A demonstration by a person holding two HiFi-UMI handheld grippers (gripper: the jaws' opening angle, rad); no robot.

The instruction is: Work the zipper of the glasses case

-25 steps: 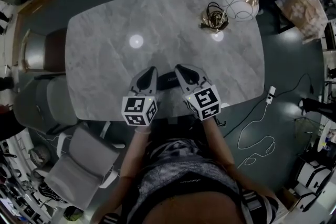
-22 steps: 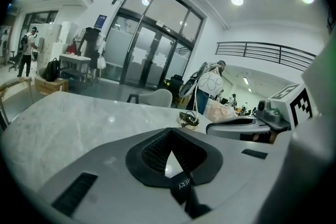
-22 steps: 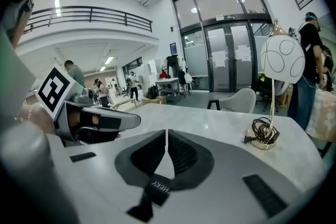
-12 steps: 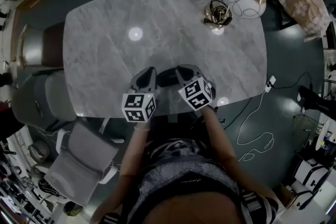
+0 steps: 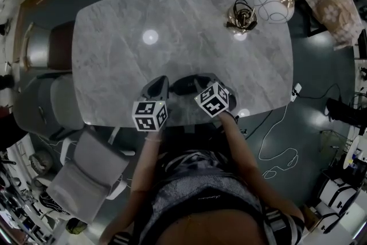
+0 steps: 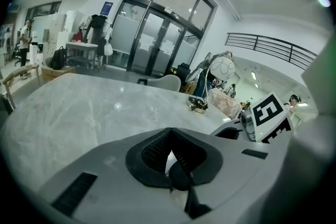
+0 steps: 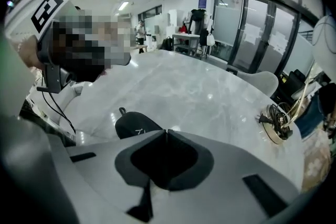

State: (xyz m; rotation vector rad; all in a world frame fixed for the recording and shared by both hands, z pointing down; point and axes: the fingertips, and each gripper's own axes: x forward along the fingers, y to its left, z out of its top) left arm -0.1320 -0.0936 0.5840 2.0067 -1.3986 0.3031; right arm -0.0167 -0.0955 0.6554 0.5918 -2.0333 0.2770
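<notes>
Left gripper (image 5: 161, 84): clenched; in the left gripper view (image 6: 169, 132) its jaws meet tip to tip with nothing between them.
Left gripper place: just left of the case (image 5: 182, 86), by its left end, pointing away from the person and somewhat down.
Right gripper (image 5: 203, 81): clenched as well; in the right gripper view (image 7: 167, 132) the jaws press together and are empty.
Right gripper place: at the case's right end, tilted steeply down; I cannot tell whether it touches the case.
Case: dark and rounded, lying flat between the two grippers. In the right gripper view (image 7: 135, 124) it sits just beyond the jaw tips and to their left, with a pale mark on top.
Loop (image 7: 122, 111): a small dark tab sticking out of the case's far end.
Table (image 5: 189, 20): pale marble top under the case, which lies near the edge closest to the person.
Cable coil (image 5: 241, 15): on a brass dish, well apart from the case, toward the far right.
Globe (image 5: 274, 2): white glass, just right of the coil and farther still from the case.
Chair (image 5: 86, 172): grey, off the table, left of the case and nearer the person.
Person (image 5: 200, 192): in a striped top, nearer than the case; both forearms lead up to the grippers.
</notes>
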